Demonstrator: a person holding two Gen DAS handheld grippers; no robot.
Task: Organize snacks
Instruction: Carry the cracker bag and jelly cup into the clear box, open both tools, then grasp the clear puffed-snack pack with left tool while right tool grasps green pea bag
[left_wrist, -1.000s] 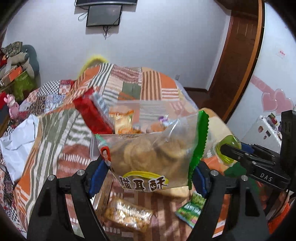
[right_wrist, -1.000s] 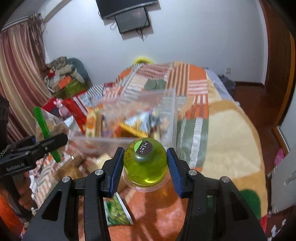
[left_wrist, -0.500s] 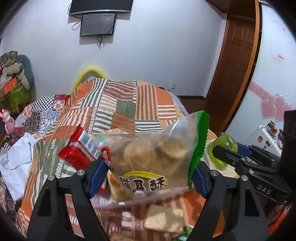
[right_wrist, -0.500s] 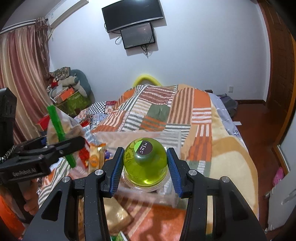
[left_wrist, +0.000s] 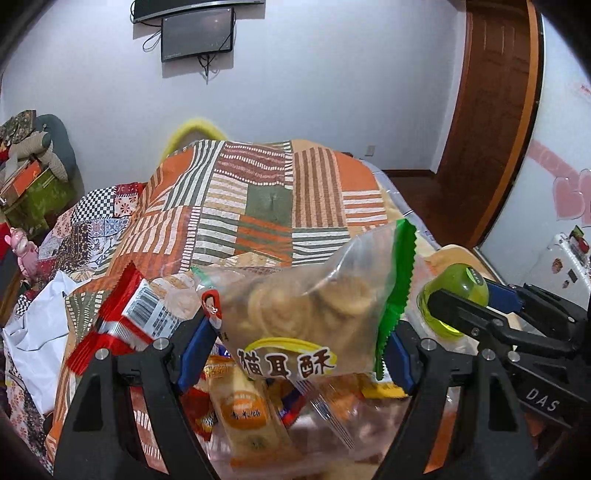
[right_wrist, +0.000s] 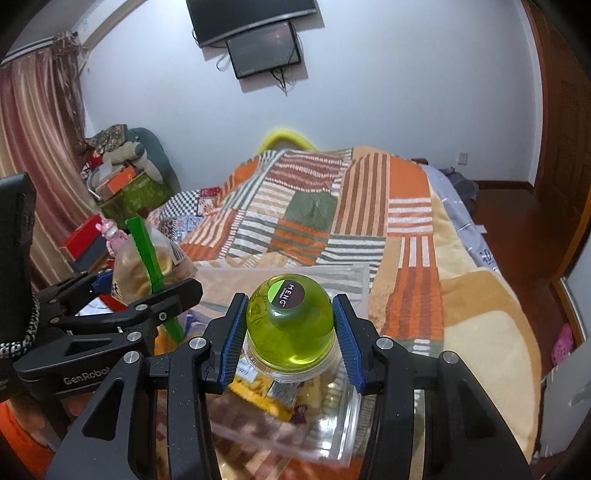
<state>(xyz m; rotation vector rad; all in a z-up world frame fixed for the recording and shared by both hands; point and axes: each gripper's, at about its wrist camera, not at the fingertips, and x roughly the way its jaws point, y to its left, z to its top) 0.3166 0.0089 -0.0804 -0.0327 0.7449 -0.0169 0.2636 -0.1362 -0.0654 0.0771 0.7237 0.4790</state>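
Patchwork bed (left_wrist: 266, 192) behind. Left claw (left_wrist: 299, 339) grasped clear crisp-biscuit bag (left_wrist: 306, 306); right claw (right_wrist: 288, 332) clenched green domed jelly cup (right_wrist: 290, 325). Clear plastic snack bin (right_wrist: 351, 421) directly below both.

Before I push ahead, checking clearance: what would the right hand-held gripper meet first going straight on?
Likely the patchwork blanket on the bed, past the clear bin's far wall; the right hand-held gripper, holding the green jelly cup, seems above the rim, though depth is unclear.
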